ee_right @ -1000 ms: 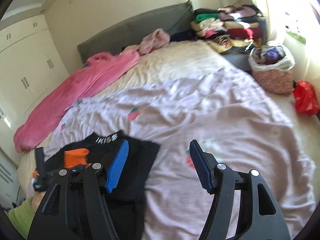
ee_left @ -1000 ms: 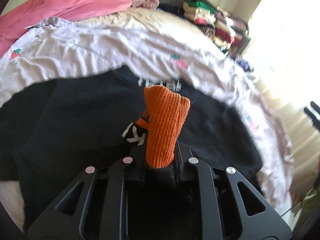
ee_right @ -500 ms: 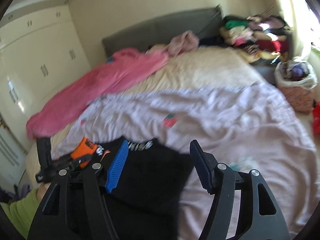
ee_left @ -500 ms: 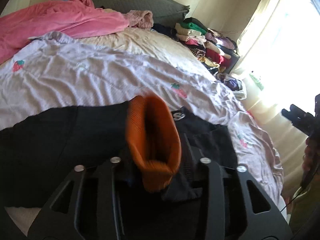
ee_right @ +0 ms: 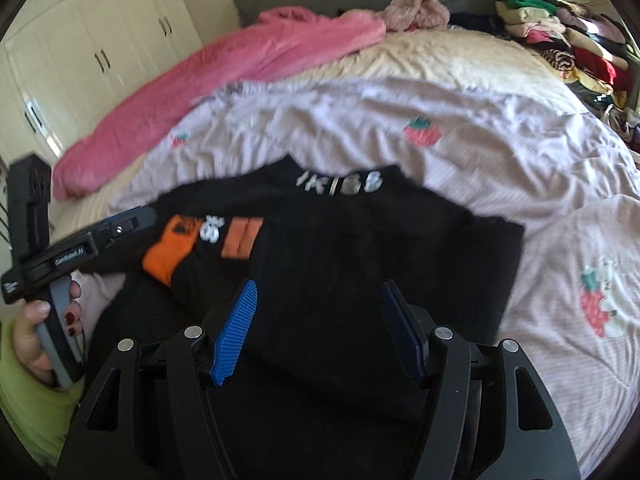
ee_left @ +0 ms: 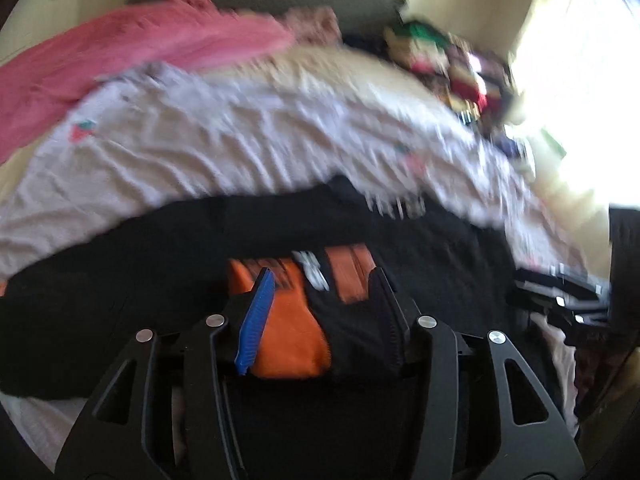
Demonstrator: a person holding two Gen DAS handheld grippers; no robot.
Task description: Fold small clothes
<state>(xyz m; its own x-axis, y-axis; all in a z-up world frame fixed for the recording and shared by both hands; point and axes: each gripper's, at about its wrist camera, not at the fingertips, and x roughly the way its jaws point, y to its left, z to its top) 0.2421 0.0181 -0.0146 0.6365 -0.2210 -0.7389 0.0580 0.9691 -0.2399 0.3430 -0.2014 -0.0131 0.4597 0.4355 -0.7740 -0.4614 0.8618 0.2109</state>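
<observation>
A black and orange sock [ee_left: 304, 320] lies between the fingers of my left gripper [ee_left: 320, 280], whose jaws now stand apart. In the right wrist view the sock [ee_right: 180, 248] rests on a black garment [ee_right: 340, 248] spread on the bed, with the left gripper [ee_right: 132, 216] at its left end. My right gripper [ee_right: 316, 296] is open and empty, hovering over the near part of the black garment.
A lilac strawberry-print sheet [ee_right: 440, 120] covers the bed. A pink blanket [ee_right: 220, 68] lies at the back left. Stacked folded clothes [ee_right: 560, 28] stand at the back right. White cupboards [ee_right: 100, 40] line the left wall.
The left gripper has lowered the sock onto the black garment and opened its jaws. The right gripper has moved left, over the black garment.
</observation>
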